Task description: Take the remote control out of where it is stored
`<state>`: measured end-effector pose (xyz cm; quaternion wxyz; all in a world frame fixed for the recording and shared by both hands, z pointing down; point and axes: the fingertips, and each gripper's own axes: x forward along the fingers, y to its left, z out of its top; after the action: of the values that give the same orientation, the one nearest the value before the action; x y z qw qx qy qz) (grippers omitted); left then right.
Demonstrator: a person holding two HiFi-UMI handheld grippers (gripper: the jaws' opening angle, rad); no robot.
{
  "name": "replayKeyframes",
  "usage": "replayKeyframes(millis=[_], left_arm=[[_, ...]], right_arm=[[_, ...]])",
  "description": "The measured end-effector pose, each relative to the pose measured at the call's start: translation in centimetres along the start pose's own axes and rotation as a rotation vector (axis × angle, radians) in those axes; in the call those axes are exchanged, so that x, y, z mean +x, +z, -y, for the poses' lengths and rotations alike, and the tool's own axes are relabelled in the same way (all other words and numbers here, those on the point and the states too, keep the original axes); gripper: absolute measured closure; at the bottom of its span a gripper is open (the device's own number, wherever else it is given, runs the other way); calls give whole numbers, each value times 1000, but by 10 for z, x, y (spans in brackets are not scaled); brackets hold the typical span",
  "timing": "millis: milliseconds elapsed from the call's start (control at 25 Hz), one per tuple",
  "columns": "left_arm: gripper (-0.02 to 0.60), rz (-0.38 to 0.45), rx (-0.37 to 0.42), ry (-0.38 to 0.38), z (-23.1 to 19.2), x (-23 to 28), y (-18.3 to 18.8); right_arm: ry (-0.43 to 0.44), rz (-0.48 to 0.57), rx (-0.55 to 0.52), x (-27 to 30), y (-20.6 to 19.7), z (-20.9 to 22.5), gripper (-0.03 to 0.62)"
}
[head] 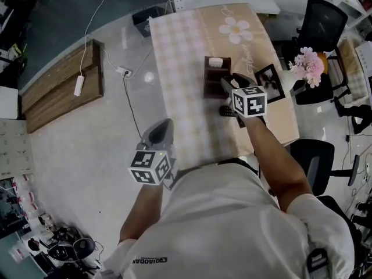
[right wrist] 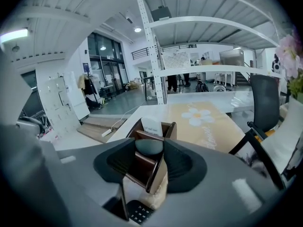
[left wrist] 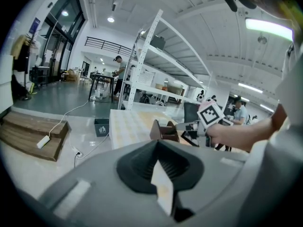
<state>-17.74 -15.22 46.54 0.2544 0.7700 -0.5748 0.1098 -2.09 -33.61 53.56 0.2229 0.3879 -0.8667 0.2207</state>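
A brown wooden organiser box (head: 216, 74) stands on the cloth-covered table (head: 192, 115) with a white item (head: 216, 61) in its far compartment. My right gripper (head: 226, 85) hovers just at the box's near side, jaws open. In the right gripper view the box's corner (right wrist: 156, 169) and a dark rounded thing (right wrist: 149, 146) show between the jaws of the right gripper (right wrist: 148, 145). A black remote control (right wrist: 137, 213) with buttons lies low beneath them, also visible as a dark remote (head: 228, 110) on the table. My left gripper (head: 164, 125) is off the table's left edge, shut and empty.
A framed picture (head: 270, 81) and pink flowers (head: 308, 63) are at the table's right side. Office chairs (head: 322, 22) (head: 314, 156) stand to the right. On the floor to the left are a wooden platform (head: 61, 92), a power strip (head: 79, 86) and a bin (head: 142, 21).
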Motion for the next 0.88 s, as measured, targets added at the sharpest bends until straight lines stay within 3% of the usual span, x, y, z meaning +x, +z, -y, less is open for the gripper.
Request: replayKeyframes(millis=[440, 880], left_arm=[[578, 17, 11, -10, -1, -3, 1], [578, 45, 29, -23, 6, -11, 5]], right_arm=[[-15, 63, -43, -16, 13, -6, 408], [-9, 216, -83, -70, 57, -21, 408]])
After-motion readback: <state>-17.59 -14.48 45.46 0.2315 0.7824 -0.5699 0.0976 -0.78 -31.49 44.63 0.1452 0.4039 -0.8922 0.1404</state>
